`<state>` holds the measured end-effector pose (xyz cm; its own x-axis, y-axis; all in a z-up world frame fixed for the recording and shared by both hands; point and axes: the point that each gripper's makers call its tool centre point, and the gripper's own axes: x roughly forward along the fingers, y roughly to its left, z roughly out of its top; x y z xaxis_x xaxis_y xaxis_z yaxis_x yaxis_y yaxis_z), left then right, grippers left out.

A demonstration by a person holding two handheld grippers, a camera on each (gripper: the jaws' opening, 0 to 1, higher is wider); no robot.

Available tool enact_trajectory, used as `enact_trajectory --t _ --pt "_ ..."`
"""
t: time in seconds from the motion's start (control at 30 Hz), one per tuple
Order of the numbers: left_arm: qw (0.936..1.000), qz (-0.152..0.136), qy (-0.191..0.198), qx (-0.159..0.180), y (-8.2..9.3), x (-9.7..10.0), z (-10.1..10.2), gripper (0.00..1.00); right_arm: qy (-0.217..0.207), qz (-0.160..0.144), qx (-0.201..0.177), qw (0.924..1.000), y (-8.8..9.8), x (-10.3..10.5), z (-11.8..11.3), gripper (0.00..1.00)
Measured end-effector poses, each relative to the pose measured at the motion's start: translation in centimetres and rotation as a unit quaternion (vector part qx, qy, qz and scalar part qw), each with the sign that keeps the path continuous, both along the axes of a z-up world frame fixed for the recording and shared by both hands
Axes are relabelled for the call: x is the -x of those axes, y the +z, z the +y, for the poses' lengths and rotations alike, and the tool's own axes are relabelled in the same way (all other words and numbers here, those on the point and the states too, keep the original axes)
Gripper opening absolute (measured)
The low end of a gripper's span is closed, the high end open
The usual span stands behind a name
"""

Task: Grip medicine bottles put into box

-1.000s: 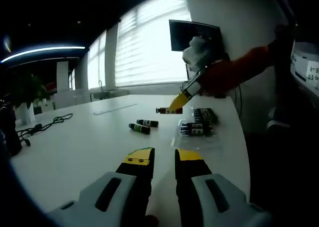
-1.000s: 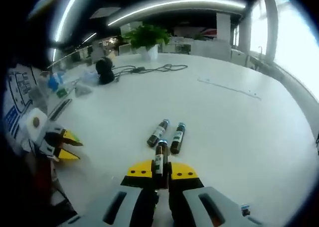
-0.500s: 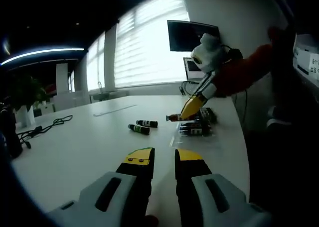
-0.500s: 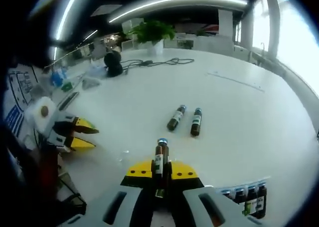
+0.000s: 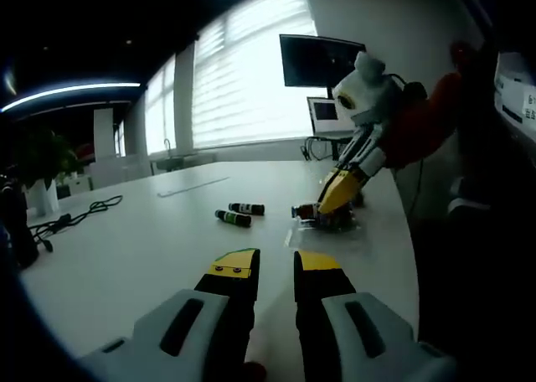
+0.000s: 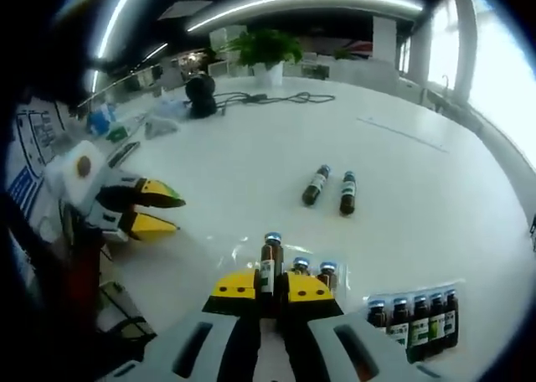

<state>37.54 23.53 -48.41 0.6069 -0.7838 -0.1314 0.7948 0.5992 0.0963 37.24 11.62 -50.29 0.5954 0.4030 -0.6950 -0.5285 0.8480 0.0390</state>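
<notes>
— Right hand-held gripper (image 6: 270, 283)?
— Clamped on medicine bottle (image 6: 270, 260), upright, directly above the clear box (image 6: 352, 275), beside bottles already seated.
— Left hand-held gripper (image 5: 275, 269)?
— Parted, empty, well apart over the surface (image 5: 134, 240).

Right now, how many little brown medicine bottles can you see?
10 small brown bottles: one held in the right tool, two beside it, five in a row, two lying loose on the white table. More may hide behind the tool.

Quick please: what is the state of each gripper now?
Left gripper: open, holding nothing.
Right gripper: closed on a medicine bottle, over the box.
</notes>
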Motion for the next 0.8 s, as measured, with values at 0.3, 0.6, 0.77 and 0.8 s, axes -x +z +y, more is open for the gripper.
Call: enact_trajectory --t 0.3,0.6,0.77,0.8 --pt "1.0 0.0 0.001 -0.001 -0.1 -0.03 0.16 0.1 -0.004 0.011 -0.005 0.9999 -0.38 0.24 0.14 0.06" --pt "1.0 0.0 0.001 -0.001 -0.13 0.01 0.19 0.1 -0.001 0.012 0.004 0.9999 -0.64 0.42 0.26 0.07" --pt "1.0 0.0 0.001 -0.003 -0.16 0.04 0.13 0.1 -0.008 0.025 -0.005 0.9996 -0.7 0.57 0.31 0.05" --pt "1.0 0.0 0.001 -0.003 -0.17 0.04 0.13 0.1 -0.007 0.02 -0.004 0.9998 -0.61 0.51 0.28 0.05"
